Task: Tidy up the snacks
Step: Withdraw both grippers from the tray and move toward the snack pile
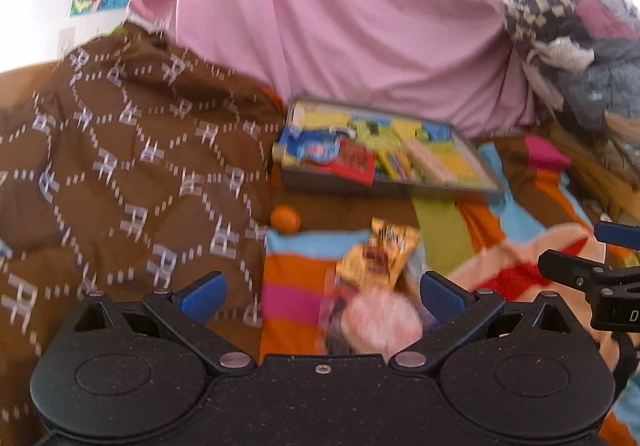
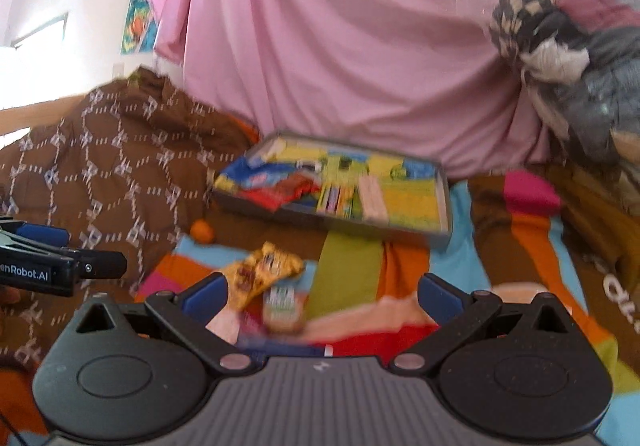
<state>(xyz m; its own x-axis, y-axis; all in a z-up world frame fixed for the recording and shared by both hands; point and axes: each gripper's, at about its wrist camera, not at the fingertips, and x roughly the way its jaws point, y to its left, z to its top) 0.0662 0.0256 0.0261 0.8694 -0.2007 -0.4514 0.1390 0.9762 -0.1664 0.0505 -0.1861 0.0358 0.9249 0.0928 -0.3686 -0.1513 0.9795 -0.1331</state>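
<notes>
- Left gripper [image 1: 322, 292]: its blue-padded fingers stand wide apart and hold nothing. It hangs low over a striped blanket [image 1: 288, 298].
- Between those fingers lies a pink-white packet [image 1: 380, 316], blurred, touching neither pad. Just beyond it lies a yellow snack bag [image 1: 380, 258], its near end overlapping the packet.
- Right gripper [image 2: 322, 292]: its fingers are also spread wide with nothing between the pads. In the left view it shows at the right edge, beside the left gripper.
- In the right view the yellow bag [image 2: 262, 274] lies ahead and to the left, its near end just beside the left finger. A small green-and-white packet [image 2: 284, 306] lies next to it, between the fingers but nearer the left one; contact cannot be told through the blur.
- A grey tray [image 1: 384, 186] sits farther off on the blanket, ahead of both grippers and well apart from them. It holds several snack packs: blue, red, yellow and green.
- An orange ball [image 1: 285, 220] lies between the tray and the left gripper, at the edge of a brown quilt [image 1: 120, 166].
- Pink cloth [image 1: 340, 18] hangs behind the tray.
</notes>
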